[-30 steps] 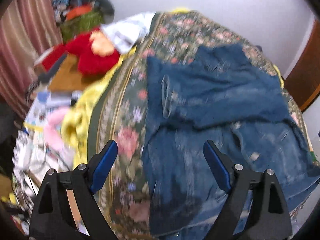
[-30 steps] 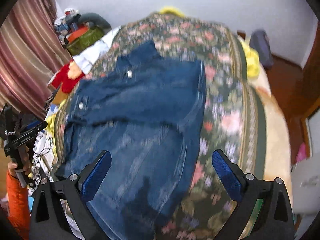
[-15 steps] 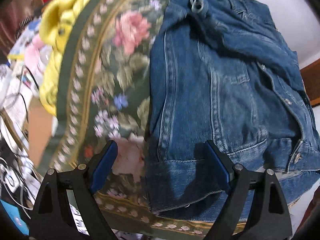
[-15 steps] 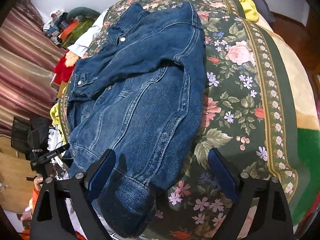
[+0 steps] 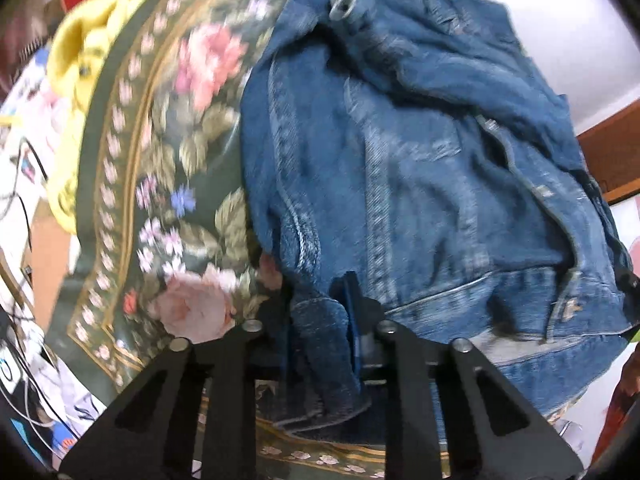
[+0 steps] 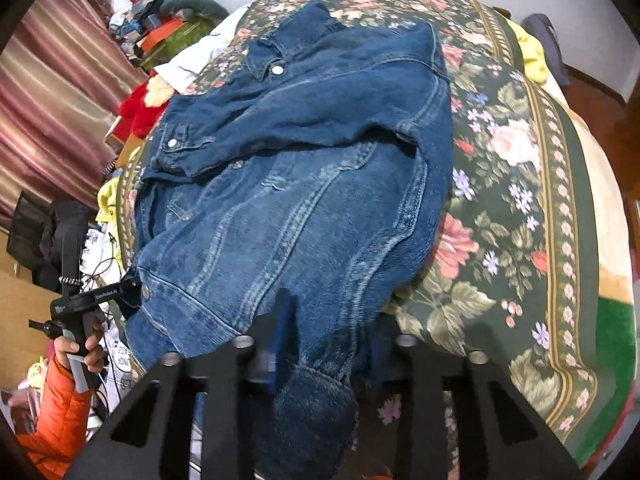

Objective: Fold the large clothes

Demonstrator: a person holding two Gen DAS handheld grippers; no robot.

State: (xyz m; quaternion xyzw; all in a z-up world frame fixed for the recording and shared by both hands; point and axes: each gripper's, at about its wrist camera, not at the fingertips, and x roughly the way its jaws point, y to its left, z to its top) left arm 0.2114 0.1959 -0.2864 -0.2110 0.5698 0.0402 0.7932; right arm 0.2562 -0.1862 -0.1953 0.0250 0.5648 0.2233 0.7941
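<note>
Tools lowered (tilted down), closing, gripping jacket hem

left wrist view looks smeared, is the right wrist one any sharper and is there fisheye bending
Left wrist view: motion blur softens the denim jacket and floral blanket. Right wrist view: sharper, jacket seams crisp. Both: fisheye curves the bed's edges, with dark corners.

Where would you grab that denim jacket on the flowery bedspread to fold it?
Probably by the thick bottom hem, at its two corners, coming down from the near edge of the bed. The denim jacket lies flat on the bedspread with its hem nearest, a firm band that bunches easily. Both tongs, left and right, are closing there with hem denim between them.
</note>
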